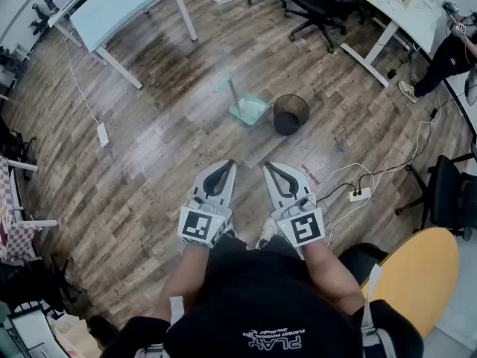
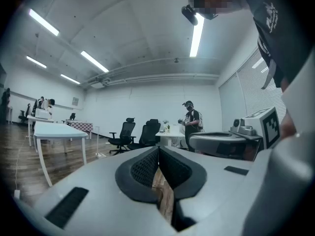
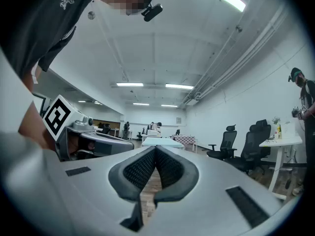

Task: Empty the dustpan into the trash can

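Left up first: the white two-jaw left gripper (image 1: pixel 224 167) is held level in front of the body, jaws pressed together on nothing. Ahead on the brown wood-plank floor (image 1: pixel 164 148) sits the mint-green plastic dustpan (image 1: pixel 250 111), handle standing up, well apart from both tools. The matching white right gripper (image 1: pixel 271 168) is the same story: jaws together, empty. Just right of the pan is the round black mesh trash can (image 1: pixel 291 115). So this looks like the approach. Step in, spread one pair of jaws, pinch the handle, keep the pan level on the lift, then tip it over the can's rim.
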A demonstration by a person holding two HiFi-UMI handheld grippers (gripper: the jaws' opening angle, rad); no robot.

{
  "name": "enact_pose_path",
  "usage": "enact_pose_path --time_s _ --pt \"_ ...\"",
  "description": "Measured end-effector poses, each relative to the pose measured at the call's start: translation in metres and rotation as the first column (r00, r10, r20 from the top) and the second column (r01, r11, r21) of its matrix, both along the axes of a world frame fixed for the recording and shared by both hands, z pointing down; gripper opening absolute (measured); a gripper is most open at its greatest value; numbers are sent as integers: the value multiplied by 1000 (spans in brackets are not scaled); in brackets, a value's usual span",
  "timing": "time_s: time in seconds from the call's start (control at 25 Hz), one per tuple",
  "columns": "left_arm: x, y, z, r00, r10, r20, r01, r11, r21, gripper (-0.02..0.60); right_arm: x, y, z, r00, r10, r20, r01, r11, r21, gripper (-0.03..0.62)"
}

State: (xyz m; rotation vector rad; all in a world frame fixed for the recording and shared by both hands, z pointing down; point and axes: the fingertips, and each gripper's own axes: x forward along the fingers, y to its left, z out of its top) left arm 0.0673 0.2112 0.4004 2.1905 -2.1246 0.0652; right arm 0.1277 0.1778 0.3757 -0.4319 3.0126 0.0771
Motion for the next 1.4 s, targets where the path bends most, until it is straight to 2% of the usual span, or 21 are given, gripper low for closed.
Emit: enact_pose_path --time_s 0.28,0.56,0.72,0.96,1.24,1.4 --pt "11 9 2 1000 -22 -18 21 999 -24 25 13 6 -11 999 15 41 -15 1000 11 23" --pt "-11 14 -1 999 -35 -19 35 999 5 25 6 9 -9 999 26 42 -26 1000 -12 25" --pt "-29 16 6 999 -23 -27 23 1000 -12 25 -14 16 -11 998 34 47 -34 999 -1 25" --pt "-68 19 -2 1000 21 -12 -21 1000 5 25 -58 23 -5 999 37 -15 -36 999 30 25" --pt "-120 32 -3 1000 4 -7 -4 1000 14 25 -102 28 -8 998 70 -4 -69 996 53 25" --pt "-137 25 -4 1000 0 -12 0 1000 22 25 -115 15 -6 997 77 -18 -76 995 65 25"
